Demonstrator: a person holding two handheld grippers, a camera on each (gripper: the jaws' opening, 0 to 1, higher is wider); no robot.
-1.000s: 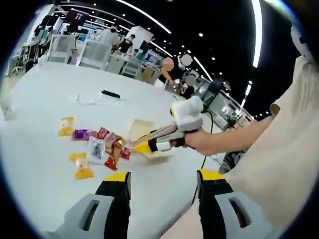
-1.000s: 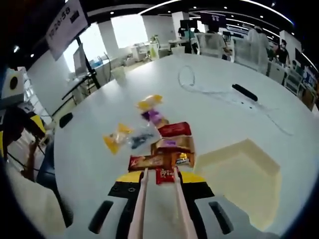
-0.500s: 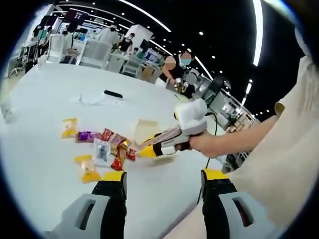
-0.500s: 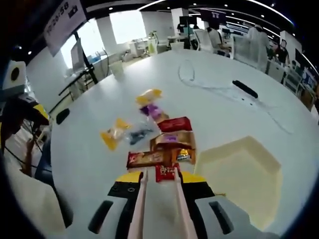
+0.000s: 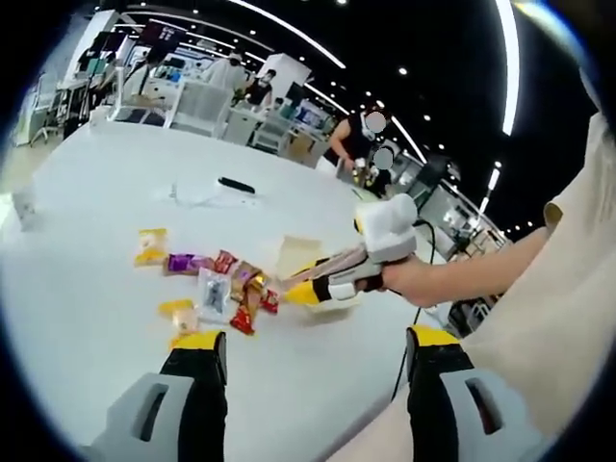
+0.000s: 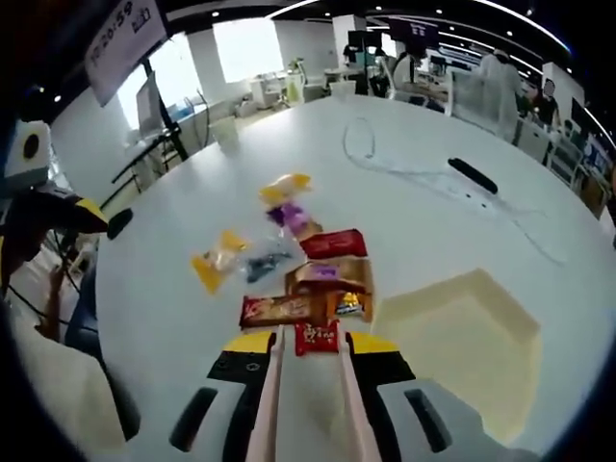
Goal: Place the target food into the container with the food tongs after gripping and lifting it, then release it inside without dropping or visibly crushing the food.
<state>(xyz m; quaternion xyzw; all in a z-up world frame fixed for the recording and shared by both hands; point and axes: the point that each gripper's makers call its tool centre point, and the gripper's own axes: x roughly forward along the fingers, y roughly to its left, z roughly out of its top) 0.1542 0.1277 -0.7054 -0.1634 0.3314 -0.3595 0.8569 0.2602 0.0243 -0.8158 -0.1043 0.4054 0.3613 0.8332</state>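
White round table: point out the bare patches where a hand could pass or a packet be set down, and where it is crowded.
Bare tabletop lies left of the pile of wrapped snacks, and more between the pile and the black remote with its thin looped cable. The cream square container is empty. It is crowded at the pink tong tips, hard against the small red packet.

A small red foil-wrapped snack packet [image 6: 316, 337] lies flat on the white table between the tips of the pale pink food tongs [image 6: 306, 385]. The shallow cream square container [image 6: 462, 332] sits just beside it, open side up.
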